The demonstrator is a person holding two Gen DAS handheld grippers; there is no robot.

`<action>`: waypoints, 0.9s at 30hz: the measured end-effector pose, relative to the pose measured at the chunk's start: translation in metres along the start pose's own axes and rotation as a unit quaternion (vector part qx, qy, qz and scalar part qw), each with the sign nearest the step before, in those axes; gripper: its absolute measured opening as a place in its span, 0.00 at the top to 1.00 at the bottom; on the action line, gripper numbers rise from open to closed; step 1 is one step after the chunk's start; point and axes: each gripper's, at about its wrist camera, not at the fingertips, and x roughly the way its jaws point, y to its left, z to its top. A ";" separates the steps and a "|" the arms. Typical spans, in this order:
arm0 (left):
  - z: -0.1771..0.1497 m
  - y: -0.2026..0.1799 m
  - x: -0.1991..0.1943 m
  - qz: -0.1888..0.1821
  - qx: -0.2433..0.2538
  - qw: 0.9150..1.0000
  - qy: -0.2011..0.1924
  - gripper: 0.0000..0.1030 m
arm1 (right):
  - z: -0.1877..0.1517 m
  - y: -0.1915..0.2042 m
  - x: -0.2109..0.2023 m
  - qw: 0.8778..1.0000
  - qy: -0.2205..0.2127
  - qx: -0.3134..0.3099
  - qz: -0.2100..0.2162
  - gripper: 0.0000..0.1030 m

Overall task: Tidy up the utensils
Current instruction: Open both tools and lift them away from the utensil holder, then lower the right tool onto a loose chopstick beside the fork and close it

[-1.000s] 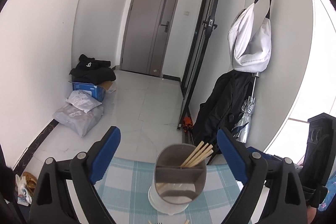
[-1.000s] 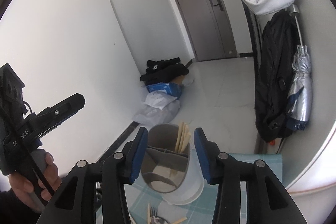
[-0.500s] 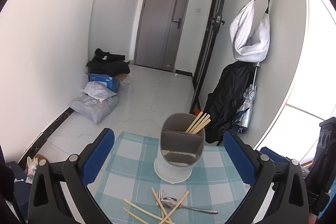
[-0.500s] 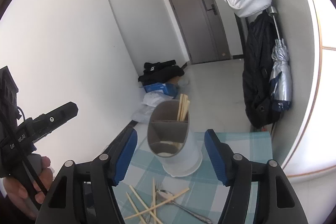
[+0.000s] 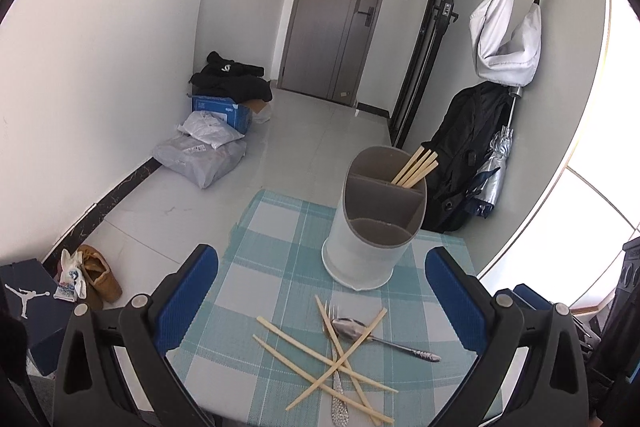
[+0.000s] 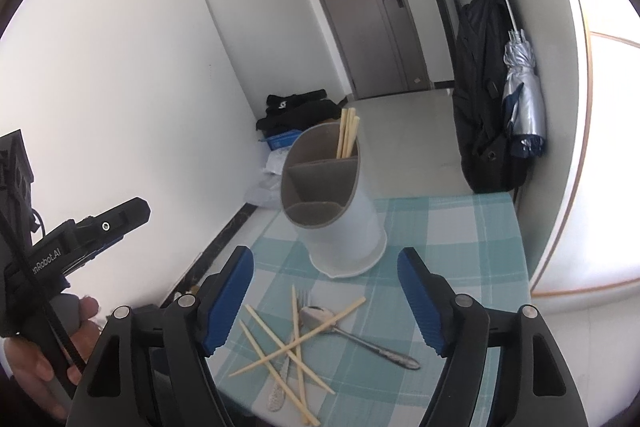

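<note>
Both claws empty, above the loose pile in front of the holder (image 5: 374, 223).
Left claw (image 5: 322, 291) wide apart, right claw (image 6: 326, 297) opening; take one chopstick (image 6: 298, 337) by its free end, clear of the spoon (image 6: 352, 333).

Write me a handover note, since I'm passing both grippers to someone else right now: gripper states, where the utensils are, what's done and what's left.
Left gripper: open, empty.
Right gripper: empty, jaws opening.
Utensil holder: upright at the far side of the checked mat. Some chopsticks already stand in its back compartment; its other compartments look empty.
Loose pile on the mat in front of the holder: crossed chopsticks, a fork and a spoon, overlapping.
Done: first chopsticks stowed.
Left: move the loose chopsticks, fork and spoon into the holder.
</note>
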 end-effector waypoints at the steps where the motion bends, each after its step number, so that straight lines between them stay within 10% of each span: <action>1: -0.005 0.003 0.000 -0.002 -0.003 1.000 0.005 0.01 | -0.003 0.000 0.002 1.000 0.007 0.002 -0.001 0.27; 27: -0.046 0.047 0.061 -0.031 -0.095 0.982 0.159 0.01 | -0.054 -0.033 0.107 0.974 0.211 0.071 -0.031 0.25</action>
